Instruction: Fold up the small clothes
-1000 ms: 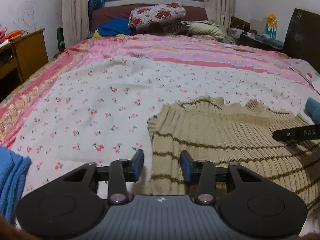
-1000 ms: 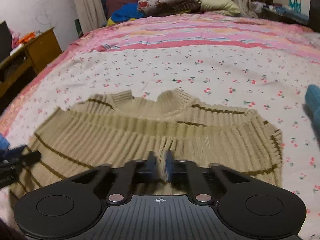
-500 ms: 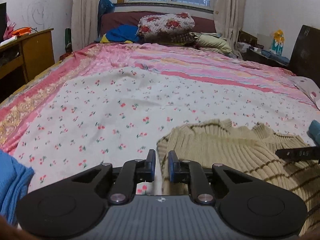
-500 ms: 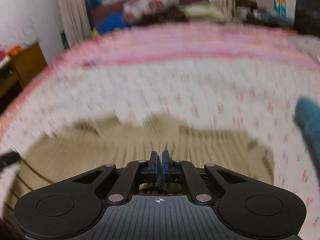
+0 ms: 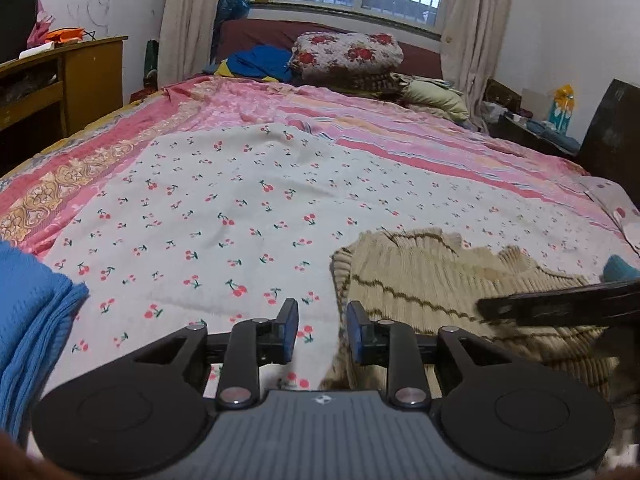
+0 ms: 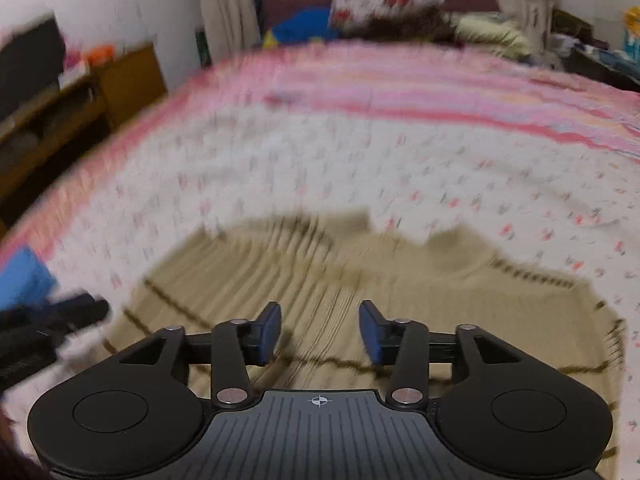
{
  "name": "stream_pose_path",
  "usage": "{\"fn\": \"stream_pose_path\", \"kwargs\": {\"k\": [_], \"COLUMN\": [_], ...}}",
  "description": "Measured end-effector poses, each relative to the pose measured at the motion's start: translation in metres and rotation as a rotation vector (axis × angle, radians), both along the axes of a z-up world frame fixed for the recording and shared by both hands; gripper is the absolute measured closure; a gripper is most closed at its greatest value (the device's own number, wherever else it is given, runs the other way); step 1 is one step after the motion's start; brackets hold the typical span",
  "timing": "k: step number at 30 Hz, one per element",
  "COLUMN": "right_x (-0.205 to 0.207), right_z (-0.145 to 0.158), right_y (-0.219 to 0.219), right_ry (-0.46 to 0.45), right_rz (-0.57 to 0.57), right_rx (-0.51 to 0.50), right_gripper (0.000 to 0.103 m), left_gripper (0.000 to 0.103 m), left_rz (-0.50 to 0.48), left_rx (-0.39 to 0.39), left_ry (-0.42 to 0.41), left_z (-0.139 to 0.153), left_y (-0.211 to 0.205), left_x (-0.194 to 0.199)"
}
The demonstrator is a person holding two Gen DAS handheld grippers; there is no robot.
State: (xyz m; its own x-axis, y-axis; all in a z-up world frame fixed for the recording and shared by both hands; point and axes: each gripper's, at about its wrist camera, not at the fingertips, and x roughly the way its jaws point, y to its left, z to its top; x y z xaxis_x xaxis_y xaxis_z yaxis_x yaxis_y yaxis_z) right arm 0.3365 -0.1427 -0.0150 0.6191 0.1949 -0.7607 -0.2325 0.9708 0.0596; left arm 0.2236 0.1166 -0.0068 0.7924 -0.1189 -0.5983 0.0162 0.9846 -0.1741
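Note:
A beige ribbed knit sweater with thin brown stripes (image 5: 432, 280) lies on the cherry-print sheet (image 5: 224, 208). In the right wrist view it (image 6: 420, 280) fills the lower middle, blurred by motion. My left gripper (image 5: 322, 330) is open and empty at the sweater's left edge, its right finger over the fabric. My right gripper (image 6: 320, 330) is open and empty just above the sweater's body. The right gripper's black finger (image 5: 560, 306) crosses the sweater in the left wrist view. The left gripper (image 6: 52, 316) shows at the left in the right wrist view.
A blue knit garment (image 5: 28, 320) lies at the near left of the bed. A teal item (image 5: 620, 270) sits at the right edge. Pillows and folded bedding (image 5: 344, 54) are piled at the headboard. A wooden desk (image 5: 60, 80) stands on the left.
Both grippers were shut half a second ago and are open now. The sweater's upper edge looks pulled nearer. The right wrist view is still blurred by motion.

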Motion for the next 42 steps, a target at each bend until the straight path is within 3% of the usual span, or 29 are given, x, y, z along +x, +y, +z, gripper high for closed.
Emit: {"fn": "stream_pose_path", "kwargs": {"k": [1,3,5,11,17,19,25,27,31,38,42], "right_x": [0.003,0.005,0.008,0.009,0.022,0.016,-0.013,-0.024,-0.02,-0.039,-0.05], "right_z": [-0.008,-0.011,-0.007,0.022,-0.014,-0.006,0.019,0.018,-0.004,0.024,0.015], "right_y": [0.003,0.001,-0.001,0.001,0.014,0.012,0.004,0.003,0.013,0.005,0.003], "right_ry": [0.015,0.005,0.002,-0.123,-0.011,-0.034,-0.105,-0.092,-0.022,-0.092,-0.045], "right_rz": [-0.013,-0.035,-0.046,-0.063,-0.038,-0.04,-0.014,0.017,0.04,0.044,0.052], "right_rx": [-0.005,0.008,0.041,0.093,-0.028,-0.014,0.014,0.03,-0.057,0.005,0.024], "right_gripper": [0.063,0.09,0.098,0.098,0.096,0.091,0.09,0.09,0.088,0.087,0.087], "left_gripper": [0.069,0.069,0.069,0.069,0.069,0.069,0.067,0.066,0.065,0.065,0.064], "left_rz": [-0.003,-0.018,-0.021,-0.004,-0.004,-0.004,-0.025,-0.034,-0.033,-0.021,-0.041], "left_rx": [0.004,0.011,0.026,-0.001,-0.005,-0.005,-0.02,-0.019,-0.059,-0.065,-0.069], "left_ry": [-0.002,-0.01,-0.022,-0.043,0.005,-0.013,-0.03,0.003,0.089,0.044,0.056], "left_z": [0.0,-0.001,-0.002,-0.003,-0.011,-0.006,0.003,-0.005,-0.019,-0.003,-0.002], "left_y": [0.0,-0.002,-0.004,-0.003,-0.004,-0.002,-0.001,-0.003,-0.003,0.004,0.004], "left_x": [-0.002,-0.004,-0.004,-0.006,-0.008,-0.015,-0.03,-0.027,-0.02,-0.033,-0.03]}}
